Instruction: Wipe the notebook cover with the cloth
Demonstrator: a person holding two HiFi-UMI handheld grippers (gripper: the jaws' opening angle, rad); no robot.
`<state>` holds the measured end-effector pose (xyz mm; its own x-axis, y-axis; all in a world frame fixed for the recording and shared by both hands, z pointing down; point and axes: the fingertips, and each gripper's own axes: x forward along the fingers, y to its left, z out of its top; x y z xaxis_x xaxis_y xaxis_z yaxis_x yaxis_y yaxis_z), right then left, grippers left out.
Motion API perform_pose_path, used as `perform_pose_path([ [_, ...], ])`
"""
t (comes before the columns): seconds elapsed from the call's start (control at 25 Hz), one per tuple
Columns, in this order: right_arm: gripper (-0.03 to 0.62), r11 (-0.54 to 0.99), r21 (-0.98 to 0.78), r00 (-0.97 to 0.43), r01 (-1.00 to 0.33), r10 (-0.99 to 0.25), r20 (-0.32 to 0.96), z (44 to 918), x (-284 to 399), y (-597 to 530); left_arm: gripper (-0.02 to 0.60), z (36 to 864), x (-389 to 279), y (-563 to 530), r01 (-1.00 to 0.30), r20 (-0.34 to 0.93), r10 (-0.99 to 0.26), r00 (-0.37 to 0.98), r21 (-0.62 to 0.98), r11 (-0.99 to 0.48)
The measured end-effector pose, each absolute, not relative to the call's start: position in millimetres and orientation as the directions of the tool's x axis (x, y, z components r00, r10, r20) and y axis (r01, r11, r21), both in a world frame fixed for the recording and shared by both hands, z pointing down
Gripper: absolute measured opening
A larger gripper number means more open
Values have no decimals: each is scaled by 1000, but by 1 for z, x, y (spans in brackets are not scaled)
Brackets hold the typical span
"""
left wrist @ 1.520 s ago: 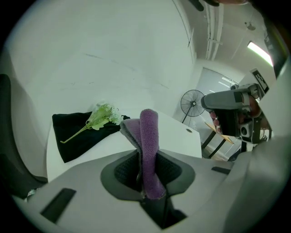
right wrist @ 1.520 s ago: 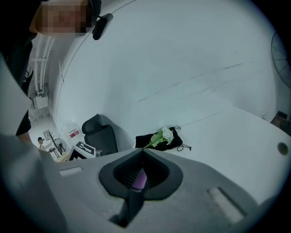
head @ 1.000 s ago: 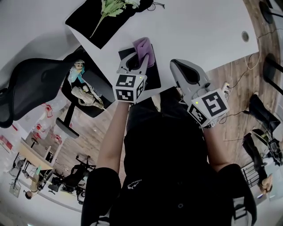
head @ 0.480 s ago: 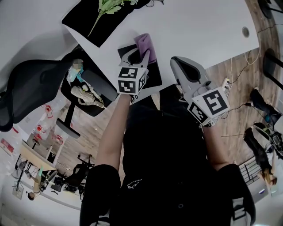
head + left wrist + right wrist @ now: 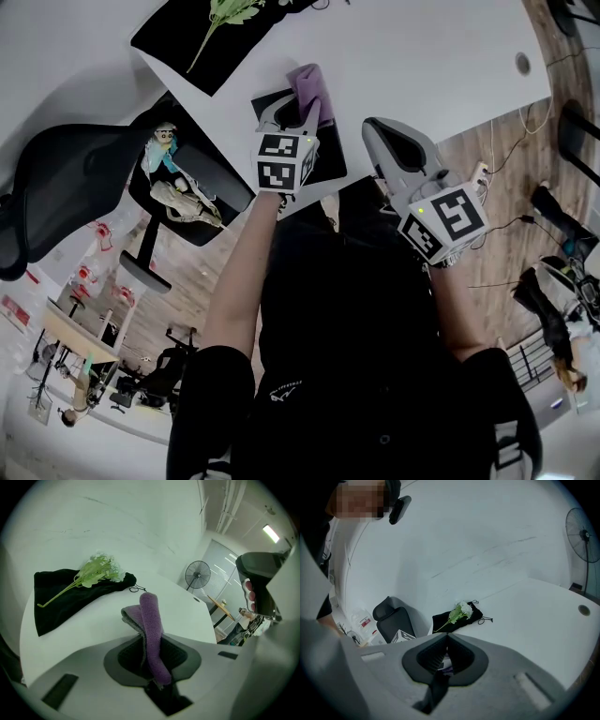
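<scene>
Cloth (image 5: 149,613) sits clamped in left gripper (image 5: 146,639) over the notebook (image 5: 328,161); right gripper (image 5: 446,634) closed, empty.

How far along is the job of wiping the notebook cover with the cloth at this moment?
Done: the purple cloth is picked up, clamped in the left gripper. In hand: that gripper holds the cloth over the far edge of the black notebook; whether it touches the cover cannot be told. The right gripper is shut, empty and off to the side. Left, as far as shows: wiping across the cover.
</scene>
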<state>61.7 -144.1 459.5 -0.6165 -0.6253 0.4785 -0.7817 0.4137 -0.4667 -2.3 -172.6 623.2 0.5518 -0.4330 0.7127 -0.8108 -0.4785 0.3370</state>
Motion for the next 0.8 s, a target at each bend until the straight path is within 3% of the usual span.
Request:
perform_pose_path([
  [0.8,5,430,-457,-623,-779,-618,480,458,45,-140,84,623,-17,-171,-819,718,-438,541,331,-470],
])
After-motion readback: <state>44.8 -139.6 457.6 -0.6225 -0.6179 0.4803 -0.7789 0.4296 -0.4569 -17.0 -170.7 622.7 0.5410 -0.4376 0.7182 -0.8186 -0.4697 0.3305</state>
